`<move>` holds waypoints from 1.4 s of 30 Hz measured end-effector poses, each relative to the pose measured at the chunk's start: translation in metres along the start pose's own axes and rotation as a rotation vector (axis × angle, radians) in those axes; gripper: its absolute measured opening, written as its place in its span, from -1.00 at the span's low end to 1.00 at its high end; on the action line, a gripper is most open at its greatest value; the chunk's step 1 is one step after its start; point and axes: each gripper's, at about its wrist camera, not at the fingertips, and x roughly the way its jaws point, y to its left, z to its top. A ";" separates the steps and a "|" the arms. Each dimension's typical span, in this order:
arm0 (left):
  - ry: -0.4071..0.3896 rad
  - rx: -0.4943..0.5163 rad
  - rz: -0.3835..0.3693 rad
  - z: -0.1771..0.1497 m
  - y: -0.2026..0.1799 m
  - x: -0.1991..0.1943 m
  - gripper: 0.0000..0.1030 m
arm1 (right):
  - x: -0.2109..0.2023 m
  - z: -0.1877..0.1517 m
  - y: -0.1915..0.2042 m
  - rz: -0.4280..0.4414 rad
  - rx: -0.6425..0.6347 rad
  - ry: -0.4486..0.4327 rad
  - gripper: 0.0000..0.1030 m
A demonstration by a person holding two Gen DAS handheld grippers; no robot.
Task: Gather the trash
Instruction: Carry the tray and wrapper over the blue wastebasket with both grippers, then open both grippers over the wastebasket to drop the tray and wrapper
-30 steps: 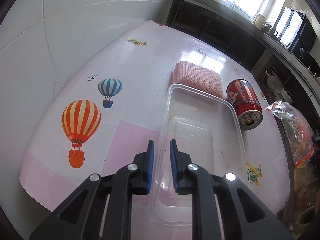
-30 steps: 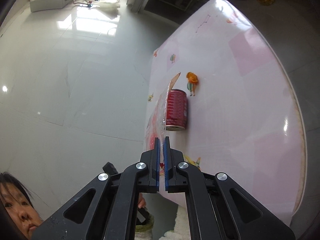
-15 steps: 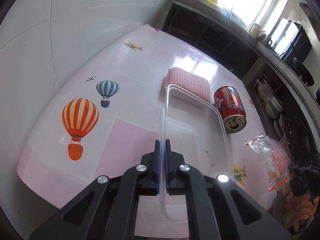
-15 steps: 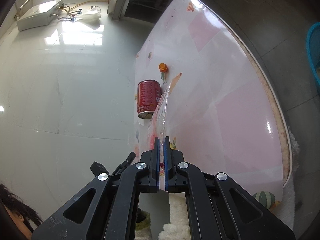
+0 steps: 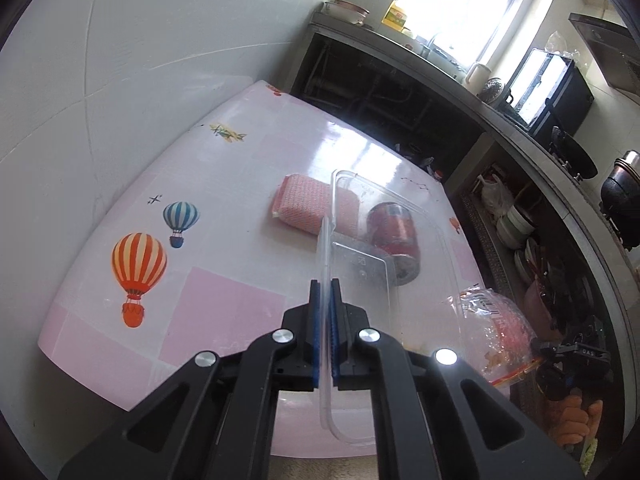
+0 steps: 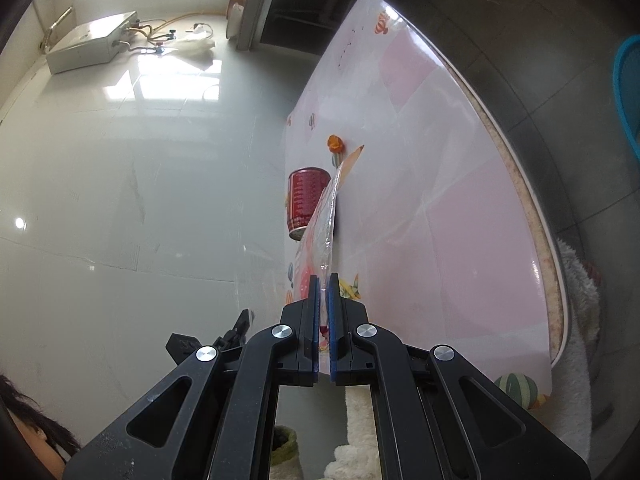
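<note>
Sponge [image 5: 308, 210] left of can [image 5: 394, 240] on table [image 5: 224, 304] — both behind the tilted container [image 5: 384, 248]; bag [image 5: 492, 332] right.

Daylight comes from a bright, overexposed window [image 5: 460, 4] at the upper right of the left view. It makes glare on the glossy table [image 5: 352, 152]. Strong fisheye bending and dark corners mark both views; focus is sharp.
</note>
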 end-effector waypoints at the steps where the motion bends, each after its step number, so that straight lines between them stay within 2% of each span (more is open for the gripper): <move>1: -0.003 0.010 -0.014 0.002 -0.007 -0.001 -0.94 | -0.004 0.000 -0.001 0.008 0.001 -0.009 -0.95; 7: 0.000 0.114 -0.110 0.009 -0.071 0.004 -0.94 | -0.042 -0.002 -0.019 0.040 0.033 -0.088 -0.95; 10: 0.010 0.179 -0.168 0.013 -0.114 0.015 -0.94 | -0.079 -0.004 -0.031 0.037 0.048 -0.177 -0.95; 12: 0.030 0.232 -0.208 0.013 -0.147 0.026 -0.94 | -0.114 -0.007 -0.037 0.005 0.044 -0.265 -0.95; 14: 0.066 0.288 -0.253 0.011 -0.183 0.042 -0.94 | -0.143 -0.014 -0.045 -0.047 0.047 -0.351 -0.95; 17: 0.154 0.366 -0.327 0.002 -0.237 0.073 -0.94 | -0.185 -0.029 -0.062 -0.214 0.069 -0.488 -0.95; 21: 0.269 0.473 -0.368 -0.016 -0.304 0.124 -0.94 | -0.215 -0.045 -0.094 -0.357 0.134 -0.582 -0.95; 25: 0.366 0.631 -0.332 -0.045 -0.368 0.178 -0.94 | -0.222 -0.048 -0.120 -0.526 0.183 -0.622 -0.95; 30: 0.471 0.845 -0.227 -0.089 -0.435 0.254 -0.93 | -0.211 -0.037 -0.149 -0.652 0.207 -0.622 -0.95; 34: 0.528 1.031 -0.101 -0.129 -0.472 0.313 -0.93 | -0.202 -0.021 -0.167 -0.686 0.231 -0.612 -0.95; 38: 0.572 1.208 0.044 -0.168 -0.488 0.373 -0.93 | -0.200 -0.007 -0.180 -0.709 0.246 -0.605 -0.95; 42: 0.604 1.297 0.145 -0.195 -0.495 0.421 -0.87 | -0.201 -0.005 -0.186 -0.736 0.252 -0.605 -0.95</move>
